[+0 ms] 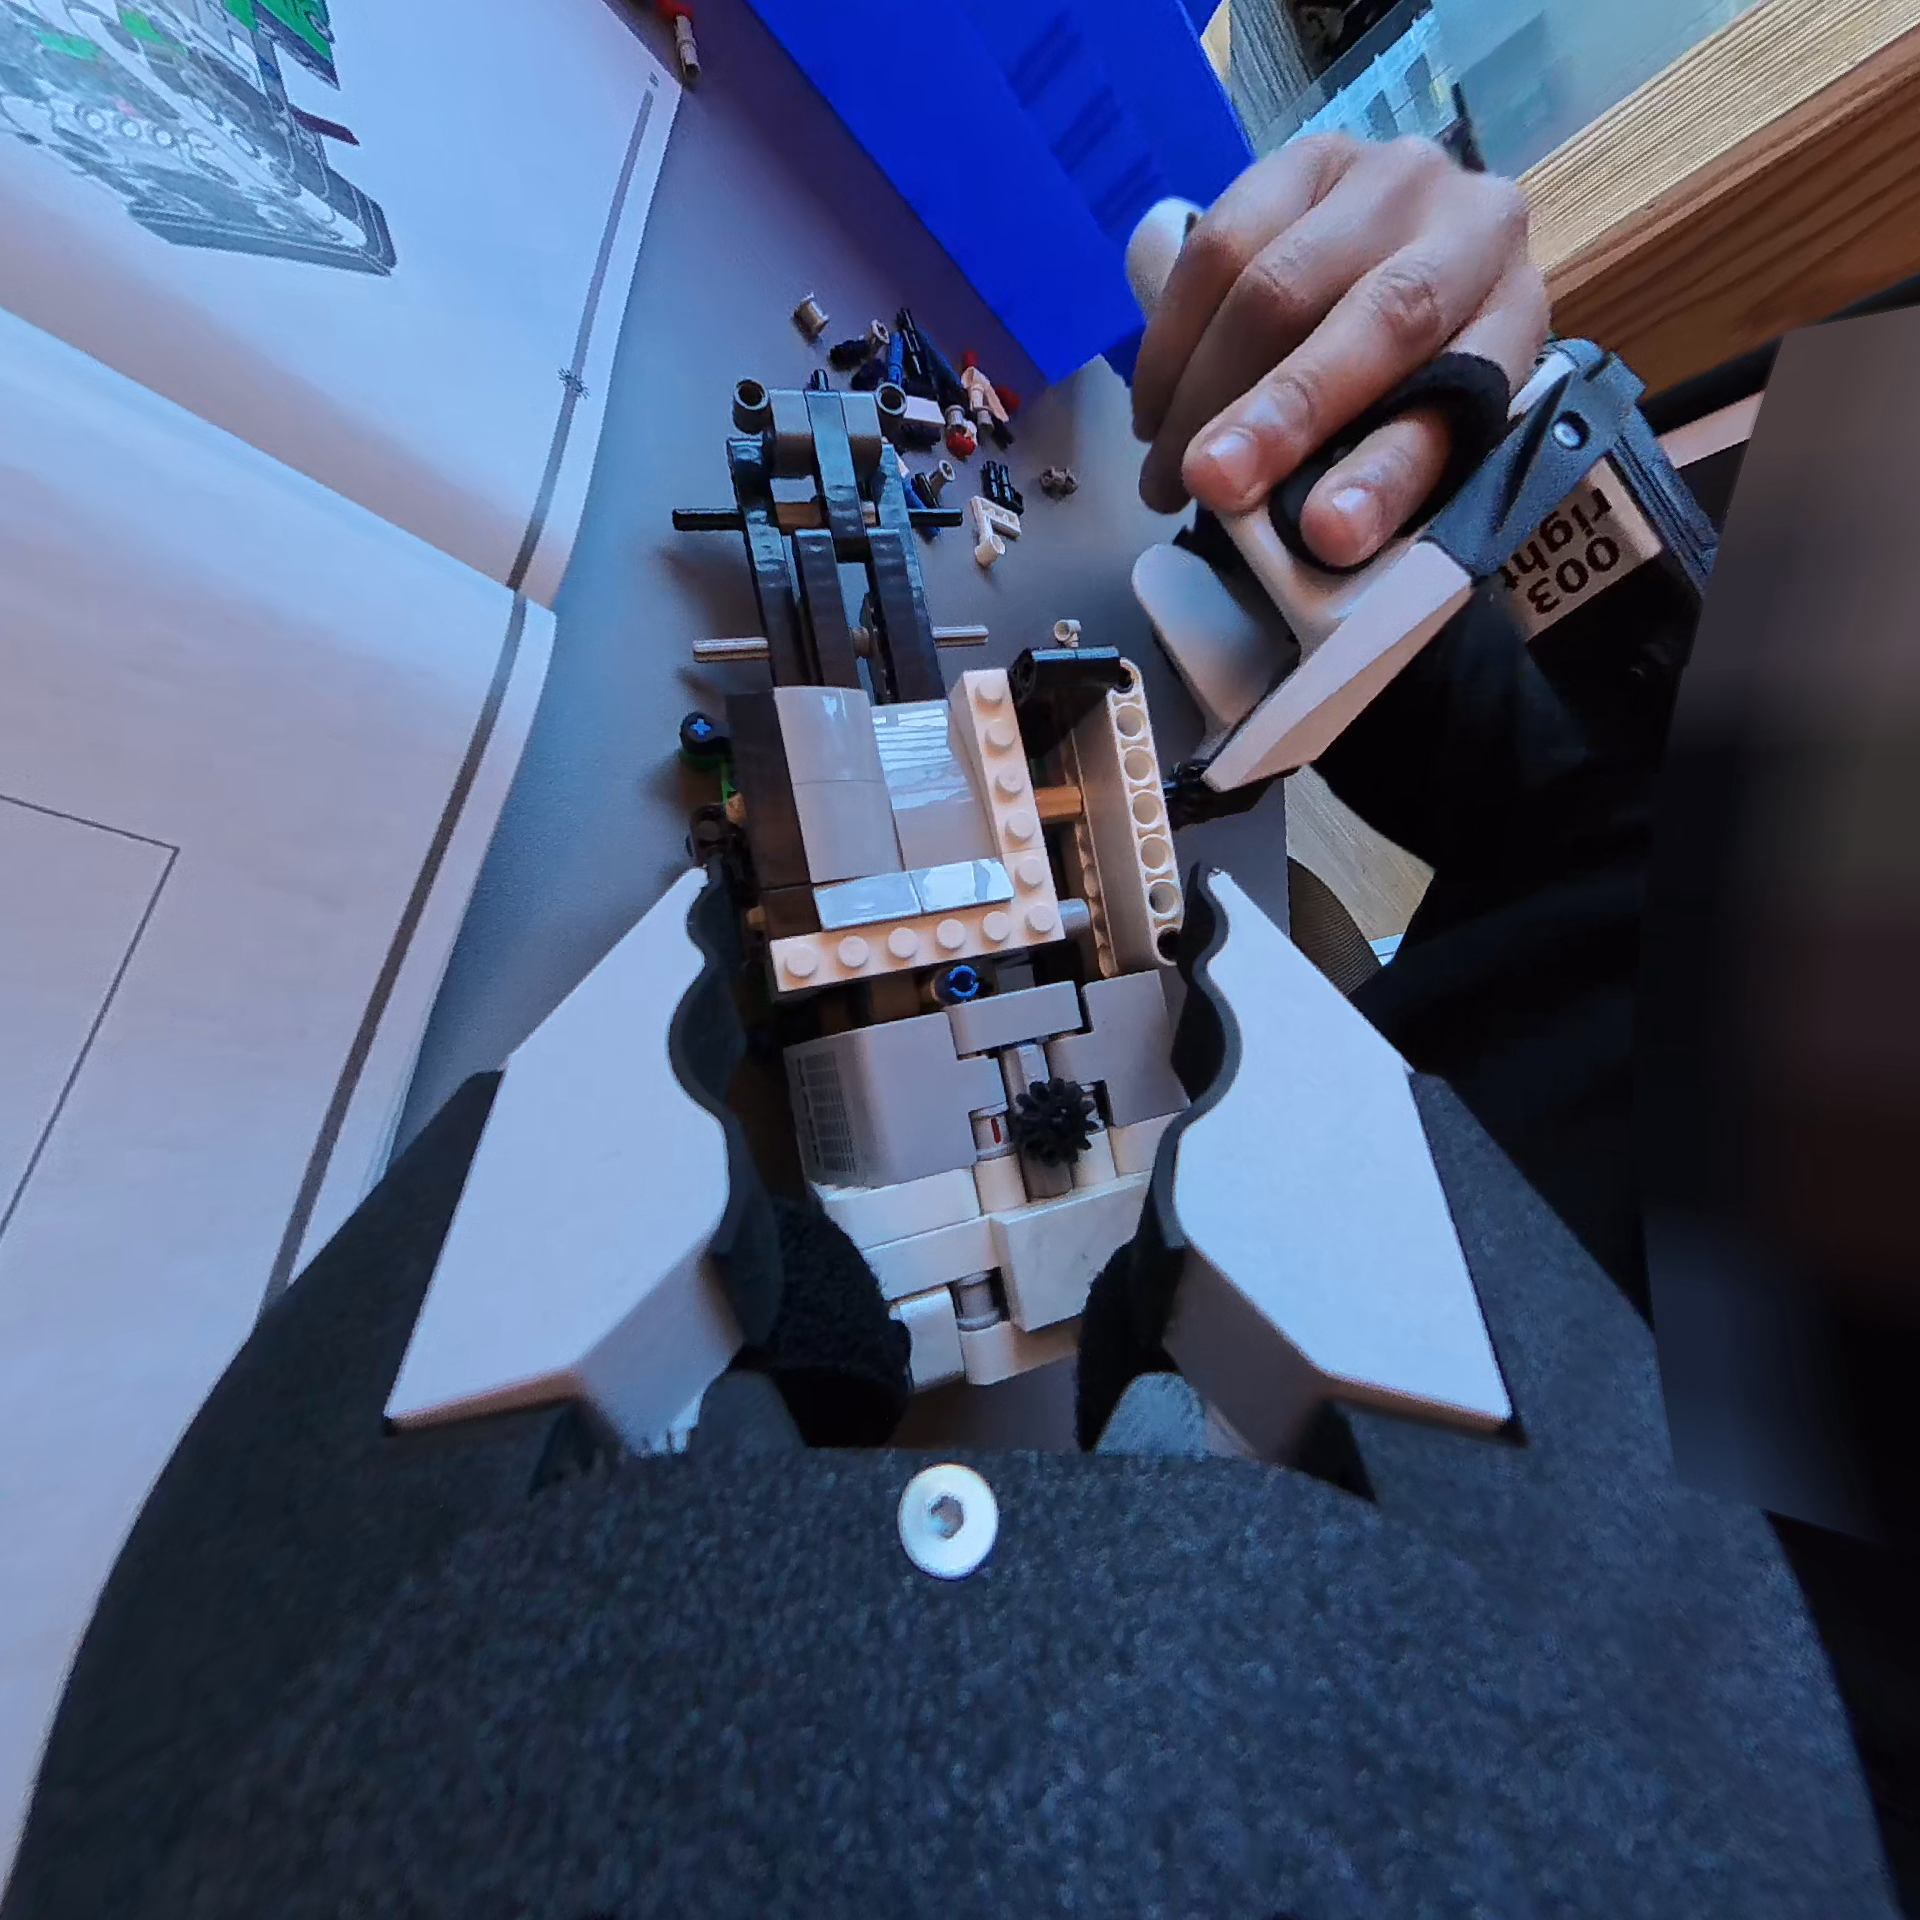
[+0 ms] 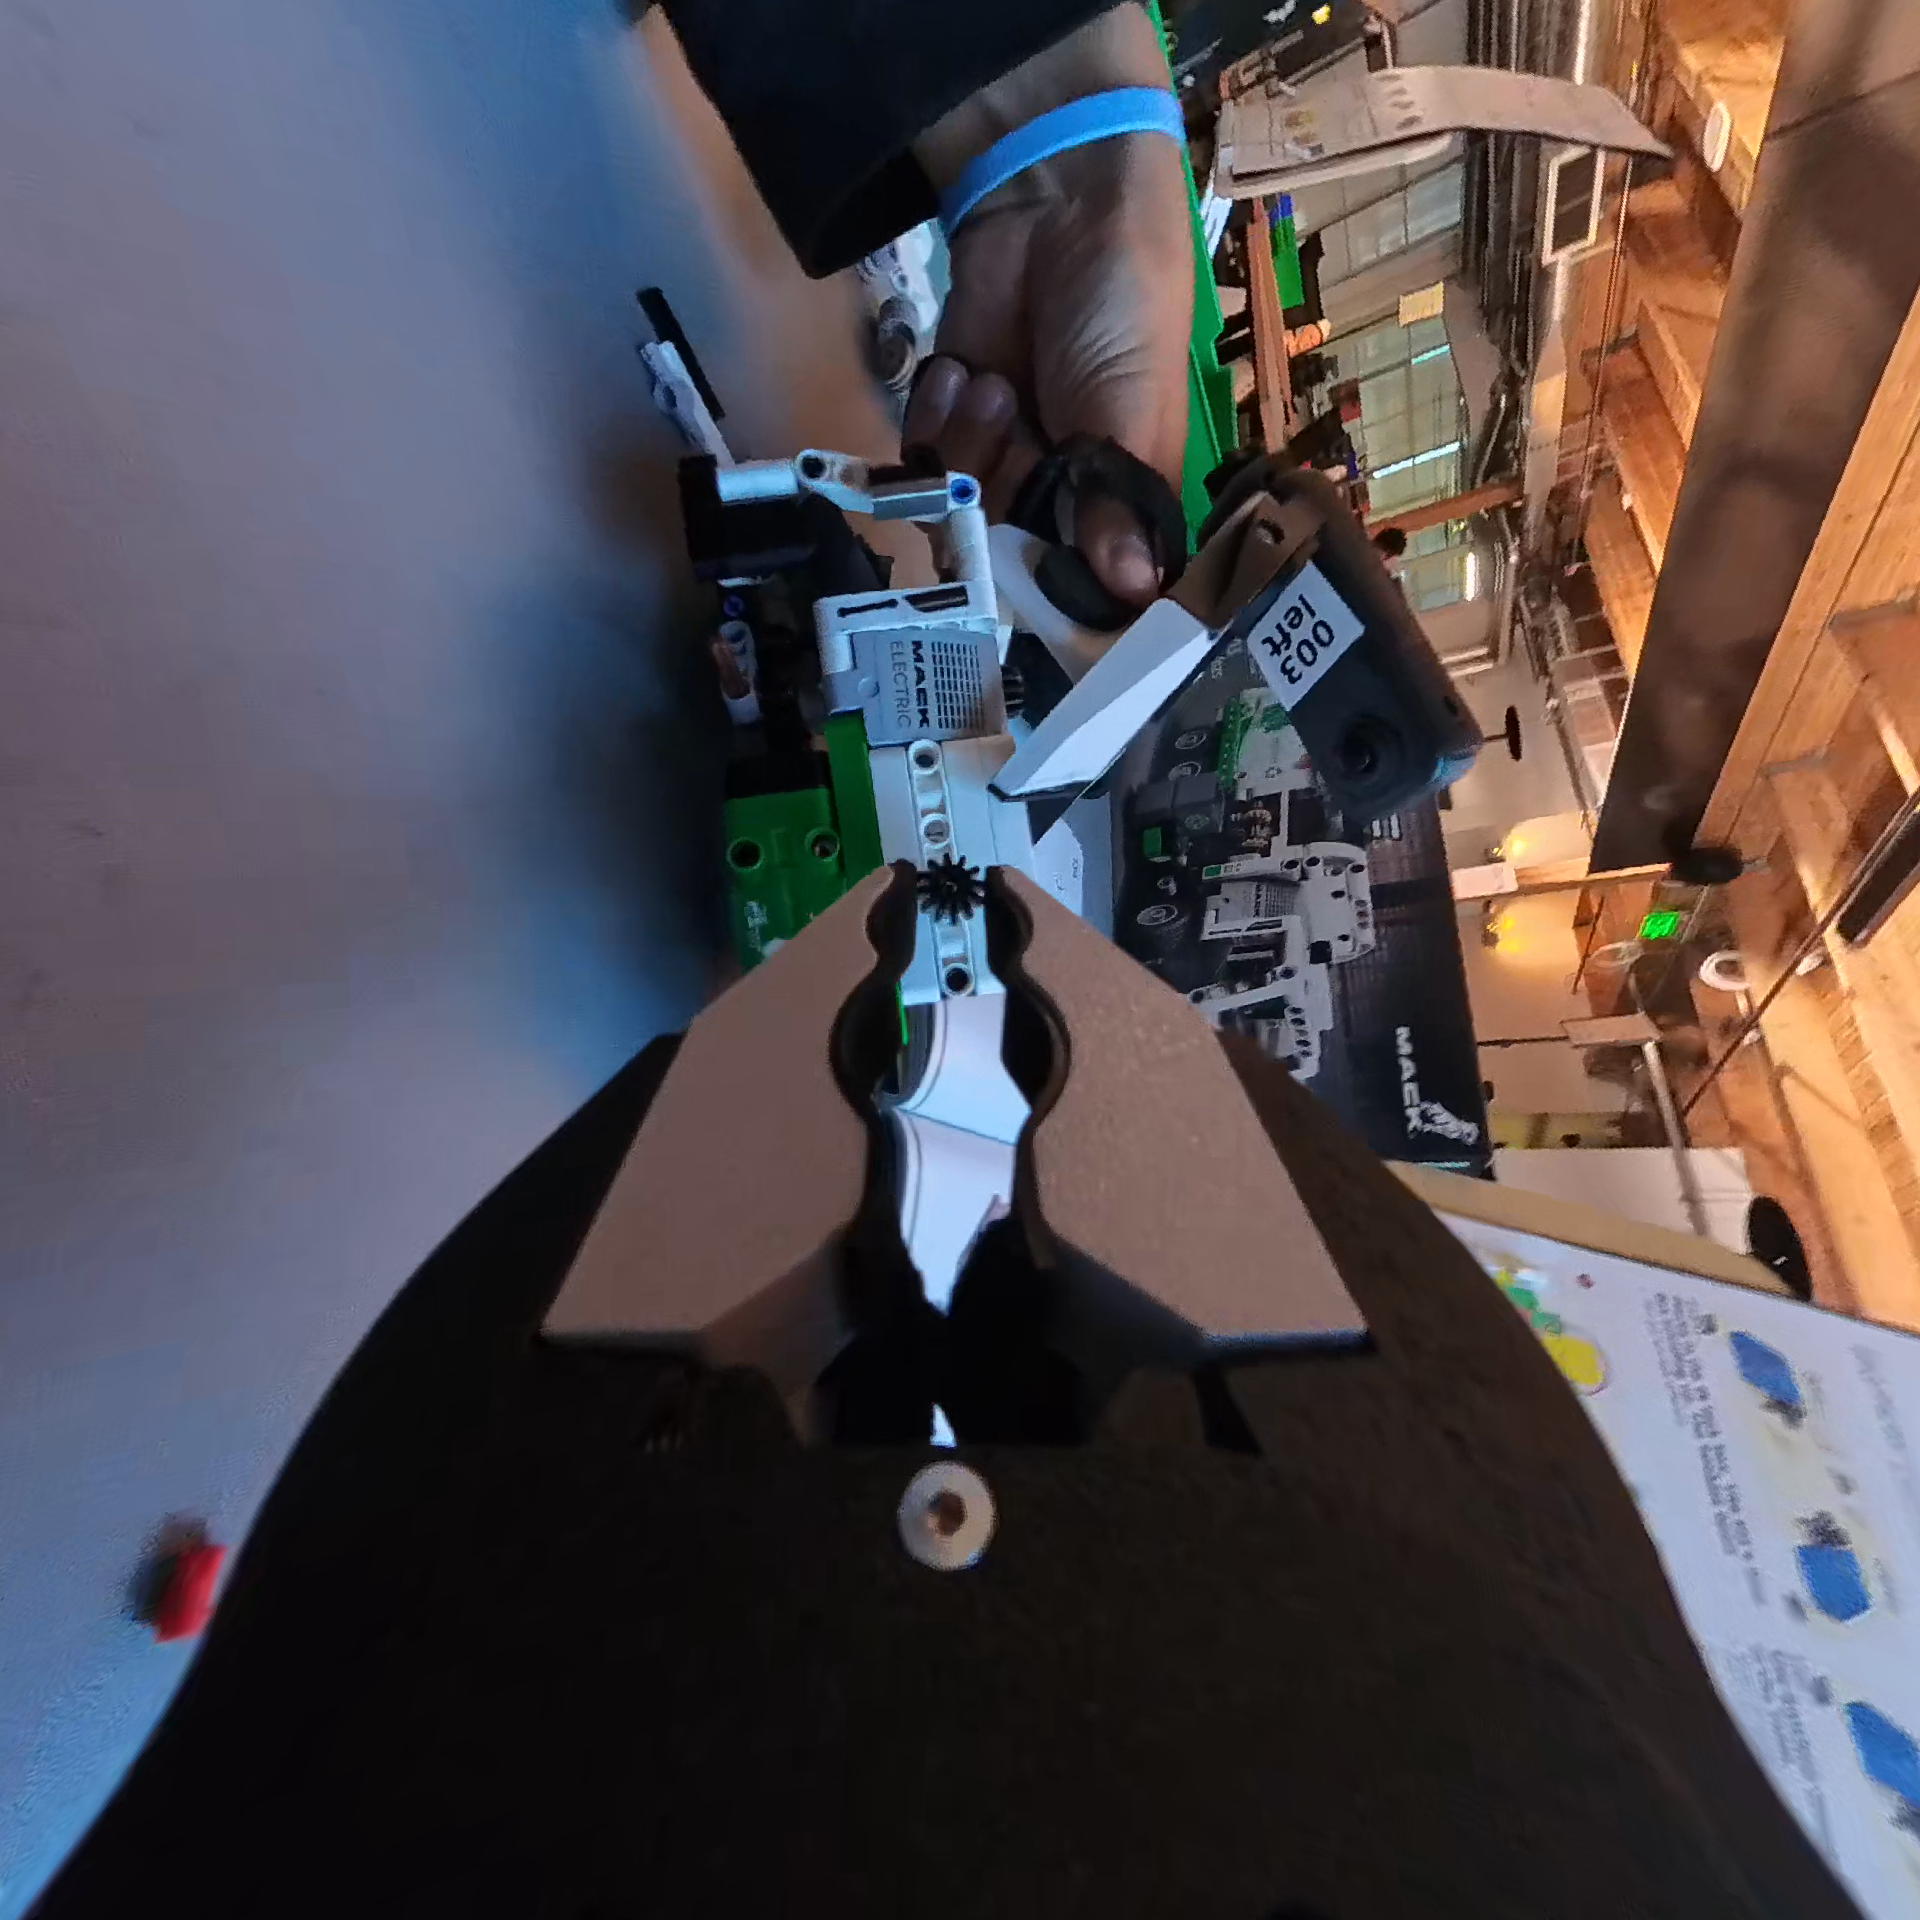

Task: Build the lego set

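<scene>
The part-built lego truck model [image 1: 914, 831], white, grey and dark grey, lies lengthwise between my left gripper's fingers. My left gripper [image 1: 951, 904] is shut on the model's white cab end, where a black gear [image 1: 1055, 1117] sits on an axle. My right gripper [image 1: 1195, 784], held by a hand, comes in from the right with its tips at the model's white holed beam [image 1: 1143, 810]. In the right wrist view my right gripper [image 2: 945, 883] is shut on a small black gear [image 2: 945, 890], right against the model's white front [image 2: 940, 727]. The left gripper [image 2: 1091, 727] shows beyond it.
An open instruction booklet [image 1: 260, 623] lies to the left. A blue bin [image 1: 997, 156] stands at the back, with several small loose parts [image 1: 935, 416] in front of it. A red piece [image 2: 182, 1579], the set's box [image 2: 1299, 883] and a printed sheet [image 2: 1714, 1507] lie nearby.
</scene>
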A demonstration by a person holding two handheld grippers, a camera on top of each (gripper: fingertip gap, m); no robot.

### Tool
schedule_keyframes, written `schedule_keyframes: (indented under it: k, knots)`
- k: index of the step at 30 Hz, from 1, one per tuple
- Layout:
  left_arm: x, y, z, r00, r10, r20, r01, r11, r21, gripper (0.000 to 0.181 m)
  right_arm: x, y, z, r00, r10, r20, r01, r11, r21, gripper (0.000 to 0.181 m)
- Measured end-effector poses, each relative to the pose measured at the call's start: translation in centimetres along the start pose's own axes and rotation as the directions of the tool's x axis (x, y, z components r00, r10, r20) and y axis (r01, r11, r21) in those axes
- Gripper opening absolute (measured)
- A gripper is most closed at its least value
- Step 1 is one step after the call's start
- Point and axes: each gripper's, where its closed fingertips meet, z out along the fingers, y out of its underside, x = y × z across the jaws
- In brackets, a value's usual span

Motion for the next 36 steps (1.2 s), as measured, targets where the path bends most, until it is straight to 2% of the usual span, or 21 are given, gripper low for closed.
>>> schedule_keyframes:
  k: [6,13,19,29,36]
  knots:
    - [-0.08,-0.07,-0.11,1.0,-0.014,-0.018,0.014,1.0,0.002,0.084,0.11,0.07,0.26,0.982,-0.163,0.092,0.166,0.986,-0.021,0.012]
    - [-0.07,-0.07,-0.06,1.0,-0.009,-0.009,0.009,1.0,-0.003,0.084,-0.03,0.11,0.28,0.968,-0.153,0.201,0.155,0.988,0.006,0.012]
    - [-0.11,-0.12,-0.03,1.0,-0.009,-0.001,0.009,1.0,-0.001,0.083,-0.07,0.21,0.31,0.96,-0.175,0.218,0.179,0.984,-0.001,0.012]
    - [-0.09,-0.05,0.14,0.999,0.017,0.028,-0.016,1.0,-0.016,0.083,-0.48,0.22,0.18,0.927,-0.301,0.225,0.308,0.951,0.007,0.012]
    - [0.02,-0.02,0.12,1.0,0.02,0.019,-0.02,1.0,-0.02,0.083,-0.43,0.25,0.17,0.935,-0.263,0.236,0.265,0.964,0.025,0.012]
